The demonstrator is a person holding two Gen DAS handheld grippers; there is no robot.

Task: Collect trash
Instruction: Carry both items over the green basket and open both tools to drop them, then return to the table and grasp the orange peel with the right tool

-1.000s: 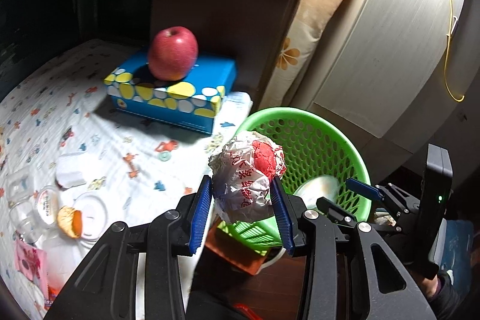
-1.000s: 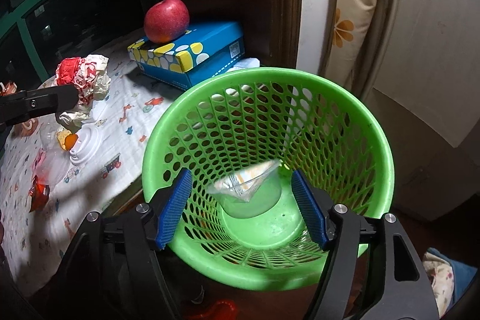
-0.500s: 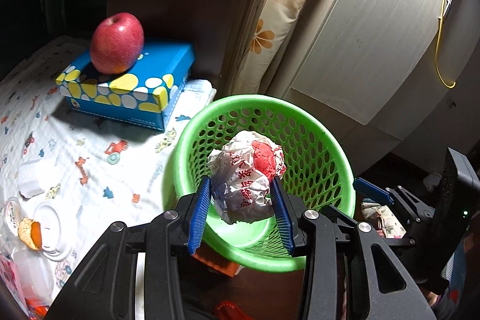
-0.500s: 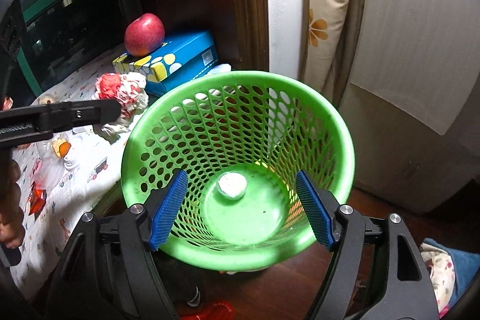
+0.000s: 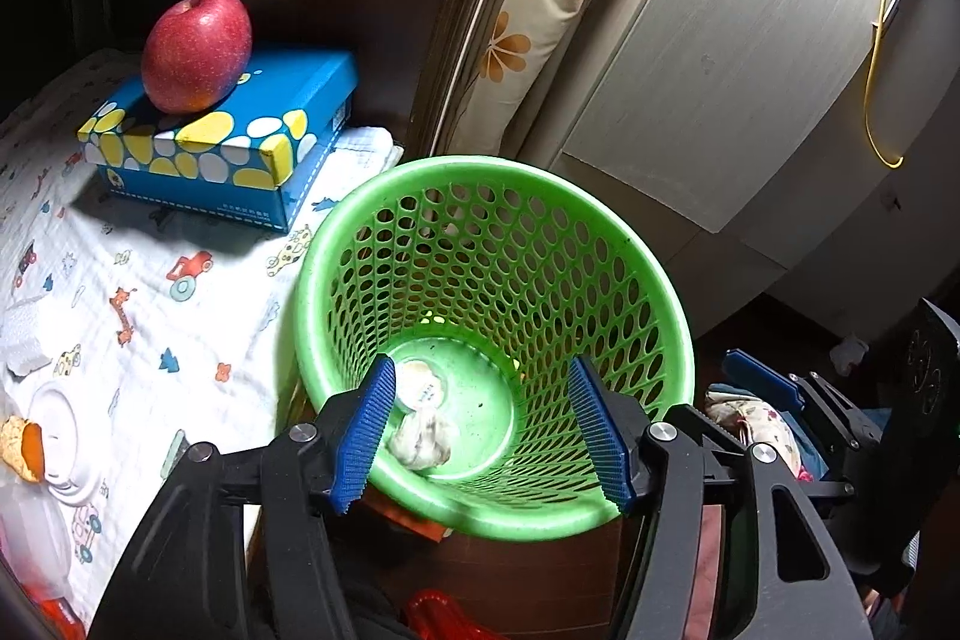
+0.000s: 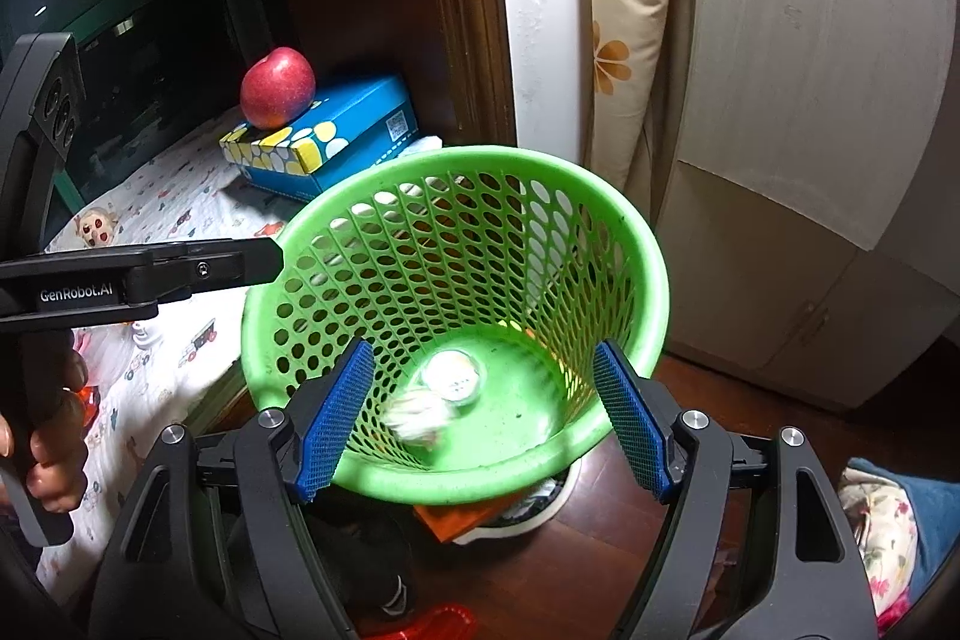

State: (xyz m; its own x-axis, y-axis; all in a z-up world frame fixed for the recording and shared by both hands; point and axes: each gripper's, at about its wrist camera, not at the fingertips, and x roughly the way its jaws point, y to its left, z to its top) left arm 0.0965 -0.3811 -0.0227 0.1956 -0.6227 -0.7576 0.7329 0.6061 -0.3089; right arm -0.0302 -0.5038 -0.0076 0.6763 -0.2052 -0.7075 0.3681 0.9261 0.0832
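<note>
A green perforated basket stands on the floor beside the bed; it also shows in the right wrist view. A crumpled white paper wrapper lies on its bottom next to a round white lid; in the right wrist view the wrapper looks blurred. My left gripper is open and empty above the basket's near rim. My right gripper is open and empty, with its jaws either side of the basket's near rim.
A red apple sits on a blue tissue box on the patterned bed sheet. A white lid and an orange scrap lie at the left. A floral pillow leans by a pale cabinet.
My left gripper opened and let go of the crumpled wrapper, which dropped to the basket's bottom. Both views moved closer over the basket.
</note>
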